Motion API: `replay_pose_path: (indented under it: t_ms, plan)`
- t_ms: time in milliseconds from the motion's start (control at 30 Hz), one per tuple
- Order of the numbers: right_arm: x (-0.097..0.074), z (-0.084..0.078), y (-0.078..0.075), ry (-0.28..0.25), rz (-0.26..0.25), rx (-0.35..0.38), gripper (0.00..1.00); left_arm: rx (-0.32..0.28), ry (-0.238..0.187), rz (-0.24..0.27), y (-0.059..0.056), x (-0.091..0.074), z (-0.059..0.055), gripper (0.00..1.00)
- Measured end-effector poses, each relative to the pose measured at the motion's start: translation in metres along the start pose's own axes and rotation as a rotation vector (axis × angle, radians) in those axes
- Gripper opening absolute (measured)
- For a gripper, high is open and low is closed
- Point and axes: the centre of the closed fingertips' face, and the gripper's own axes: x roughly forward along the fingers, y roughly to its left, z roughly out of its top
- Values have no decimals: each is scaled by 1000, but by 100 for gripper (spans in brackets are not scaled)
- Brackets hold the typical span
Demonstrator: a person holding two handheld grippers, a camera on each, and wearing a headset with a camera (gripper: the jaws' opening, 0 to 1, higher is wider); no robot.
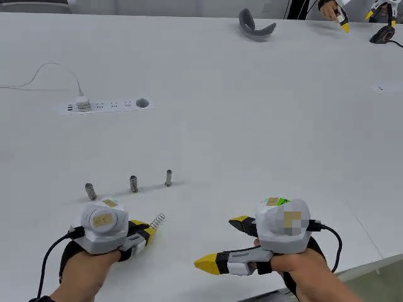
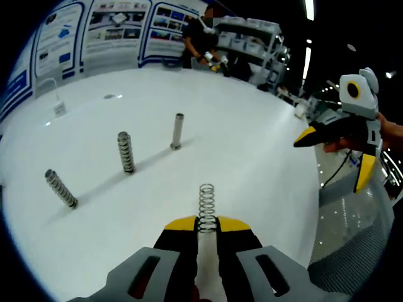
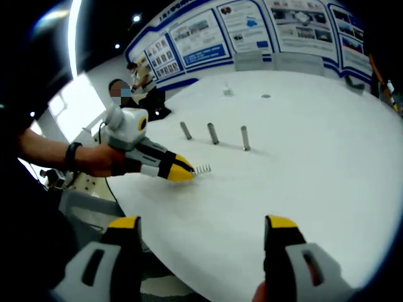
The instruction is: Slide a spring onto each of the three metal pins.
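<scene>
Three metal pins stand in a row on the white table. The left pin (image 1: 91, 191) and the middle pin (image 1: 133, 184) each carry a spring. The right pin (image 1: 168, 178) (image 2: 178, 131) is bare. My left gripper (image 1: 150, 231) (image 2: 206, 224) is shut on a loose spring (image 1: 157, 220) (image 2: 206, 202) that sticks out forward from its yellow tips, just off the table, short of the pins. My right gripper (image 1: 221, 241) (image 3: 201, 223) is open, nothing between its jaws, to the right of the left gripper and apart from the pins.
A white power strip (image 1: 104, 105) with a cable lies farther back on the left. A grey curved object (image 1: 255, 28) rests at the far edge. Another person's hand with grippers (image 1: 343, 16) is at the far right. The table's near edge (image 1: 371, 264) runs close at the bottom right.
</scene>
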Motion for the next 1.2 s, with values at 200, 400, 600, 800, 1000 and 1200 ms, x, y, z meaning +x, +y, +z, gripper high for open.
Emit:
replay_pose_path:
  t_ms: [200, 400, 600, 800, 1000, 1200]
  plan:
    - [1, -1, 4, 3, 7, -1, 81, -3, -27, 14, 4, -18, 2, 10]
    - [5, 1, 4, -3, 6, 17, 80, -8, -45, 22, 8, -34, -1, 10]
    - [7, 1, 7, 0, 13, 17, 79, -1, -50, 33, 13, -49, -5, 10]
    - [10, -1, 11, 9, 23, 15, 79, -4, -60, 47, 17, -63, -6, 10]
    - [12, 1, 13, 13, 34, 7, 78, -4, -74, 56, 17, -76, -4, 10]
    - [13, 4, 15, 11, 39, 1, 78, -5, -85, 64, 16, -88, -3, 10]
